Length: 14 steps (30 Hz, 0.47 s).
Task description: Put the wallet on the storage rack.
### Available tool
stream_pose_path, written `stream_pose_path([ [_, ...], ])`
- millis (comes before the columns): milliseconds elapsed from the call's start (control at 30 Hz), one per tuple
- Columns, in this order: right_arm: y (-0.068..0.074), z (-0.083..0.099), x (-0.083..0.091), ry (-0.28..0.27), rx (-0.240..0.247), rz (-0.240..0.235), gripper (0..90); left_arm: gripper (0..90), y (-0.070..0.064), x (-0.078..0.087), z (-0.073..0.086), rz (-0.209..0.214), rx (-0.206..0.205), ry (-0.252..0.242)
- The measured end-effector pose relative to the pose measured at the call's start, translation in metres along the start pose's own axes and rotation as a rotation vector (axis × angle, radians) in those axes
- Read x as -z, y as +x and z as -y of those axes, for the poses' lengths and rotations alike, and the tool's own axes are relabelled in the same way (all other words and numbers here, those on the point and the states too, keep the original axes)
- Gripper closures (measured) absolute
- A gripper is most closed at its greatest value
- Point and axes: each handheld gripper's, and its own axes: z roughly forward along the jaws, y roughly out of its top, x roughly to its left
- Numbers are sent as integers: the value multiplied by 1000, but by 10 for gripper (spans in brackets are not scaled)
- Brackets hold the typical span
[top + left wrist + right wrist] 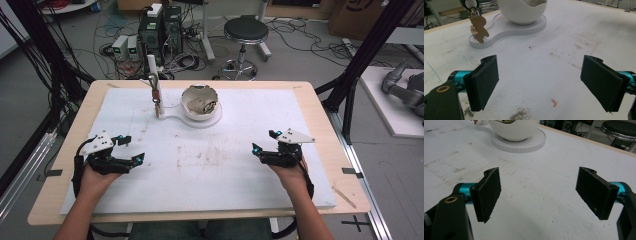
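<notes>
A white egg-shaped bowl (201, 102) with a broken-looking rim stands on a white base (172, 118) at the back middle of the board. Left of it a brown gingerbread-figure keychain (156, 96) hangs from a hook on a white post (151, 67). My left gripper (132, 148) rests low at the board's left, jaws wide apart with nothing between them. My right gripper (264, 141) sits at the right, equally open and empty. The left gripper view shows the keychain (479, 28), bowl (522, 10) and base (524, 26) far ahead of the gripper (540, 86). Beyond the right gripper (539, 192) lies the bowl (514, 128).
The white foam board (240, 180) covers a wooden table (325, 130) and carries brownish stains in the middle. A tiny orange scrap (554, 102) lies near the left jaws. Behind the table stand a stool (245, 31), computer towers (160, 30) and cables.
</notes>
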Motion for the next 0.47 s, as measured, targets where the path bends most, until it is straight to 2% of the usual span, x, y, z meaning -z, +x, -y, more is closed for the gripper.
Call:
stream_pose_path([
  [467,-4,3,-2,10,-10,-12,207,150,0,-2,1,2,0,11],
])
